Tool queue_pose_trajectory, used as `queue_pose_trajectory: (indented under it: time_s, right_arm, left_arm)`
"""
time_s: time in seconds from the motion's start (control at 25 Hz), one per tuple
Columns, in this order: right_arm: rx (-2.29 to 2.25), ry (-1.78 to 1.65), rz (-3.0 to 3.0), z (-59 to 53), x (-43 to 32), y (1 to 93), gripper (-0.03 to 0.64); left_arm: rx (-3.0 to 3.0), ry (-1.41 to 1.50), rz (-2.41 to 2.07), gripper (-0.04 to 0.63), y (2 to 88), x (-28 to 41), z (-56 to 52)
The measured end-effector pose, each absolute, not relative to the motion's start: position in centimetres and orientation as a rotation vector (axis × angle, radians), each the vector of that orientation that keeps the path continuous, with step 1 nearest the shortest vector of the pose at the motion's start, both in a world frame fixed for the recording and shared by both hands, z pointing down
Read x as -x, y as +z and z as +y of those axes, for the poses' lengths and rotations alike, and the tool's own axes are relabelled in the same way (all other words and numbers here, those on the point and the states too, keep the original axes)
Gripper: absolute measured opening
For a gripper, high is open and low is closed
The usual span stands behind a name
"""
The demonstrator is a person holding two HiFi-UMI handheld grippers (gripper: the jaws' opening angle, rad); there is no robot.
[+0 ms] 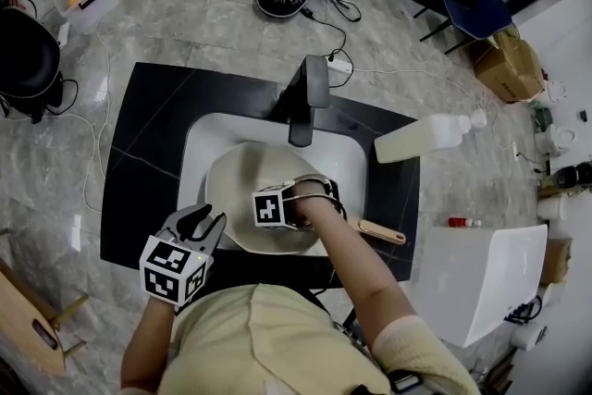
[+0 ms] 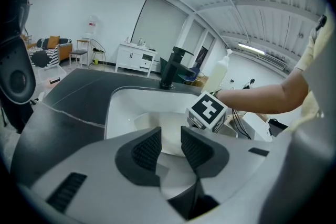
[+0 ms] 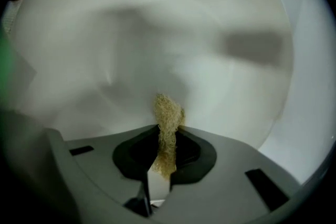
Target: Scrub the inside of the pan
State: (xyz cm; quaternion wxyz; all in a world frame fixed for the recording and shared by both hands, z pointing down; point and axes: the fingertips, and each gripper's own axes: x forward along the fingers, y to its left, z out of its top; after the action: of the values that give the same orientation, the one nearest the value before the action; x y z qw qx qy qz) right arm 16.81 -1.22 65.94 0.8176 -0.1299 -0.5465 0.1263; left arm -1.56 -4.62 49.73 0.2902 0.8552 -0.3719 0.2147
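One pan point(image 1: 242, 182) is seen lying in the white sink point(image 1: 202, 136) of the black counter point(image 1: 148, 153), its wooden handle point(image 1: 381, 231) pointed to the person's right. One faucet point(image 1: 305, 97) stands behind it, and one bottle point(image 1: 427, 137) is laid on its side on the counter. Two claws are counted. The right arm point(image 1: 356, 264) is reached forward and down, so that the right claw point(image 3: 168, 131) is set inside the pan (its marker cube point(image 1: 273, 206) faces up). Its jaws are closed on one tan, fibrous scrubber point(image 3: 168, 113), whose tip is held at the pan's pale inner wall. The left claw point(image 2: 170, 136) is held low at the pan's near-left rim, jaws a narrow gap apart. Nothing appears to be gripped, though contact with the rim cannot be made out.
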Motion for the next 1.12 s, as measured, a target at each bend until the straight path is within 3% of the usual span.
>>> queue_pose_trajectory:
  time_s: [1.12]
  right_arm:
    - [-0.217,0.247,-1.32,-7.6,-13.4,69.5,0.06]
  left_arm:
    - [-2.273,0.57,-1.027,0.121,49.5,2.1,-3.5]
